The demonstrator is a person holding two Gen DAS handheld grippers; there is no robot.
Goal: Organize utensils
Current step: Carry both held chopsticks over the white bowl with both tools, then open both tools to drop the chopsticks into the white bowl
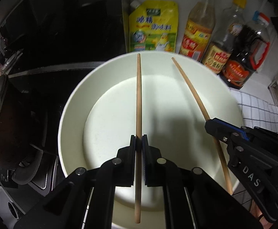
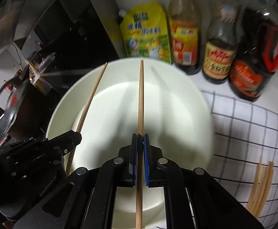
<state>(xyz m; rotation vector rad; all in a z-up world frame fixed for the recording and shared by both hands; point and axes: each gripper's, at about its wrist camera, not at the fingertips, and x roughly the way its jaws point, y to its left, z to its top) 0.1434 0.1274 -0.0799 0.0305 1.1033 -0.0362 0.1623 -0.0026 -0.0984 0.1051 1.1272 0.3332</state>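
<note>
My left gripper (image 1: 138, 140) is shut on a wooden chopstick (image 1: 138, 95) that points forward over a large pale bowl (image 1: 74, 103). In the same view my right gripper (image 1: 212, 126) comes in from the right, shut on a second chopstick (image 1: 190, 87). In the right wrist view the right gripper (image 2: 140, 138) holds its chopstick (image 2: 141, 95) over the bowl (image 2: 62, 103), and the left gripper (image 2: 75, 138) with its chopstick (image 2: 93, 93) appears at the left. Several more chopsticks (image 2: 259, 189) lie on the checked cloth at the lower right.
Behind the bowl stand a yellow seasoning pouch (image 1: 154, 26), a yellow-capped bottle (image 1: 198, 28), a dark sauce bottle (image 1: 221, 43) and a red-handled jug (image 1: 247, 53). A black stove with a pan (image 1: 7, 126) lies left. The white checked cloth (image 2: 253, 129) spreads to the right.
</note>
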